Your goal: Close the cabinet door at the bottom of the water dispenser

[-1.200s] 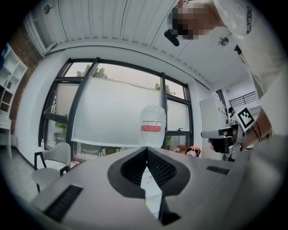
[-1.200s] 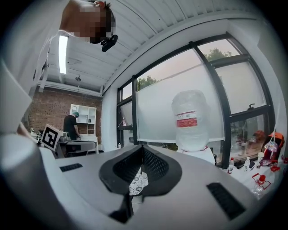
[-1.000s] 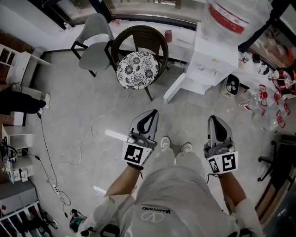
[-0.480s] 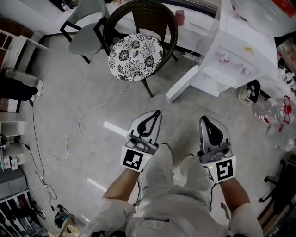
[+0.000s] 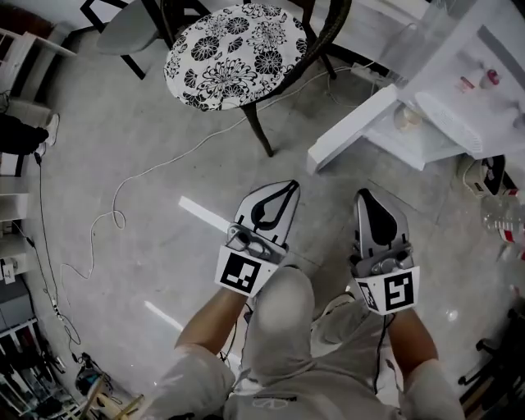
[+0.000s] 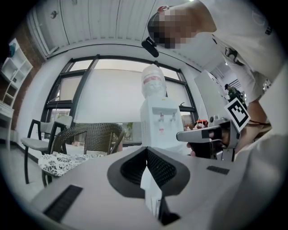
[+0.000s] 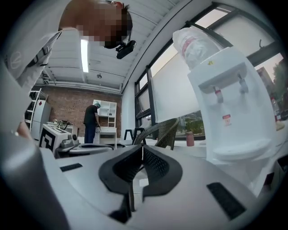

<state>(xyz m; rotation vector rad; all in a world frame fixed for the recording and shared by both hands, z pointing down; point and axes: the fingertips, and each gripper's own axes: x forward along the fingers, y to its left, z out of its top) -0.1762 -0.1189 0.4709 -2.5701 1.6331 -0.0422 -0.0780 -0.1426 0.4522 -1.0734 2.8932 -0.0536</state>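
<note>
The white water dispenser [image 5: 459,90] stands at the upper right of the head view. Its bottom cabinet door [image 5: 353,127] hangs open, swung out toward the left. My left gripper [image 5: 283,190] and my right gripper [image 5: 367,197] are held side by side over the floor, short of the door and apart from it. Both are shut with nothing between the jaws. In the left gripper view the dispenser [image 6: 159,121] with its bottle [image 6: 154,83] rises straight ahead beyond the shut left gripper [image 6: 147,150]. The right gripper view has the dispenser [image 7: 234,117] close on the right and the right gripper [image 7: 142,148] shut.
A wicker chair with a floral cushion [image 5: 234,53] stands just left of the open door. A grey chair [image 5: 123,25] is behind it. A cable [image 5: 123,217] and a white strip [image 5: 205,215] lie on the concrete floor. A person [image 7: 91,121] stands far off by shelves.
Both grippers and my head have sunk toward the floor with my knees bending. The dispenser and its open door now appear nearer and larger. Both grippers stayed shut.
</note>
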